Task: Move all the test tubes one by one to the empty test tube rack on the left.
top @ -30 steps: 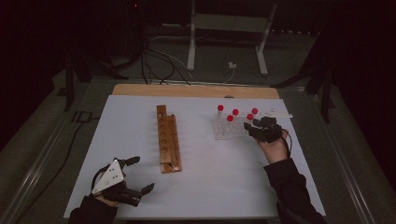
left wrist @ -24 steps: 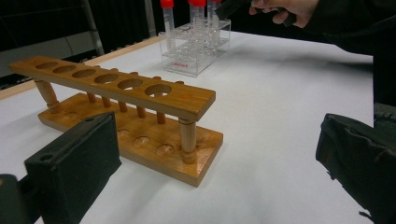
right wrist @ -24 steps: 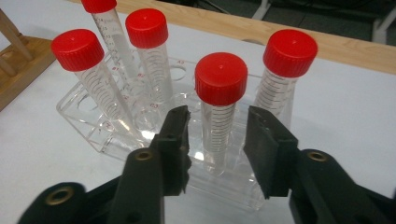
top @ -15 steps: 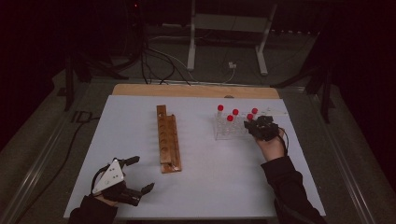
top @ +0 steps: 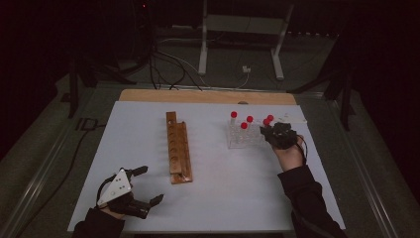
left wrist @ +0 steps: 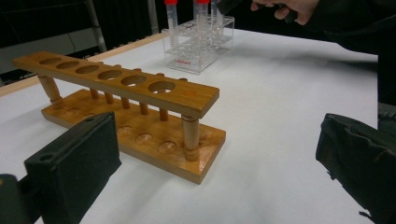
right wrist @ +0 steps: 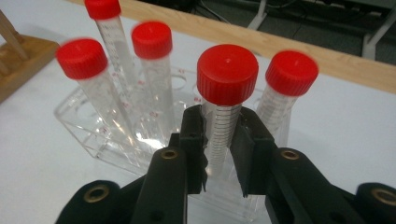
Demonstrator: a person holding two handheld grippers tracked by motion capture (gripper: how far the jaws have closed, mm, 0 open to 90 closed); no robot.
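A clear plastic rack at the right of the white table holds several red-capped tubes. My right gripper reaches into it from the right. In the right gripper view its jaws are shut on the body of one upright tube, just below its red cap, with the tube still seated in the rack. An empty wooden tube rack lies at mid-table. My left gripper rests near the front left edge, open and holding nothing, and faces the wooden rack.
Other capped tubes stand close around the held one. A wooden strip borders the table's far edge. Beyond it are cables and a white stand on the floor. The left gripper view catches the clear rack and the person's right hand.
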